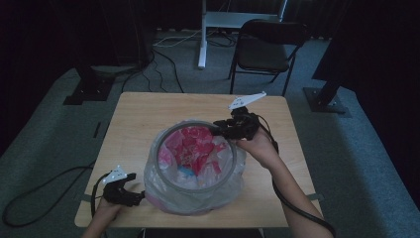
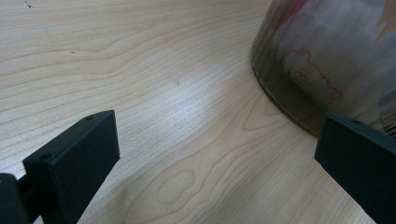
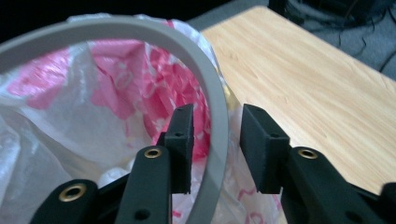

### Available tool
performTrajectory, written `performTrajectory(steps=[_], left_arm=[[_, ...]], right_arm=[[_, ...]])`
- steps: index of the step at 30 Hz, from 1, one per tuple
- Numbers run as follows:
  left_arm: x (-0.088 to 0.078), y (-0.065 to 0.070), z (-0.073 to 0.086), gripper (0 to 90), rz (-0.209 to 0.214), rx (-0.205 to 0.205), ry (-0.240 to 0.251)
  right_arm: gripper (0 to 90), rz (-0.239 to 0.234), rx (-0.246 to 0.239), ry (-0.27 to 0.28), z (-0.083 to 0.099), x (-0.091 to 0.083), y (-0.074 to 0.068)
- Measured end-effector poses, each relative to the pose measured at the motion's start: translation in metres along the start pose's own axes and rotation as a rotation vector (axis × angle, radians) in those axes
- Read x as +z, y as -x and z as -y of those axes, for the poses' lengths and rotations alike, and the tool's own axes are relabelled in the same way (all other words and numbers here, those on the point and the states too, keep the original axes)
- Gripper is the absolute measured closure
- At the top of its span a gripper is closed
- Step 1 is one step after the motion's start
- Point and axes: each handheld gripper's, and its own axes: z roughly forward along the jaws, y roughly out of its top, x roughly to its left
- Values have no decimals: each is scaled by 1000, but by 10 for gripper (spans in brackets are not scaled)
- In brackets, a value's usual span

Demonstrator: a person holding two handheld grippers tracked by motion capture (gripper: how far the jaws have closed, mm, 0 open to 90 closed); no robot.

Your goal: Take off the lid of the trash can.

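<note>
A round bin with a grey rim ring (image 1: 159,148) stands at the table's near middle, lined with a clear plastic bag (image 1: 195,148) printed in pink and red. My right gripper (image 1: 221,130) is at the ring's far right. In the right gripper view its jaws (image 3: 217,126) straddle the grey ring (image 3: 140,30), one inside over the bag (image 3: 116,88) and one outside, with small gaps on both sides. My left gripper (image 1: 136,196) rests low at the bin's near-left side, open wide. Between its jaws (image 2: 217,144) lies bare wood, with the bagged bin wall (image 2: 317,70) just beyond.
The wooden table (image 1: 138,119) has bare surface to the left and behind the bin. A black folding chair (image 1: 265,47) and a white stand (image 1: 202,34) are on the floor beyond the far edge. Cables trail off both near corners.
</note>
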Motion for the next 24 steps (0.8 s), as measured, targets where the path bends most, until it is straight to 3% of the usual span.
performTrajectory(steps=[6,11,24], left_arm=[[0,0,0,0,1,-2,-1],[0,0,-1,0,-3,4,-4],[0,-1,-1,0,-8,7,-2]], right_arm=[[766,-11,22,-45,-2,2,-1],[785,2,19,-52,-3,2,-4],[789,22,34,-5,-12,-10,-7]])
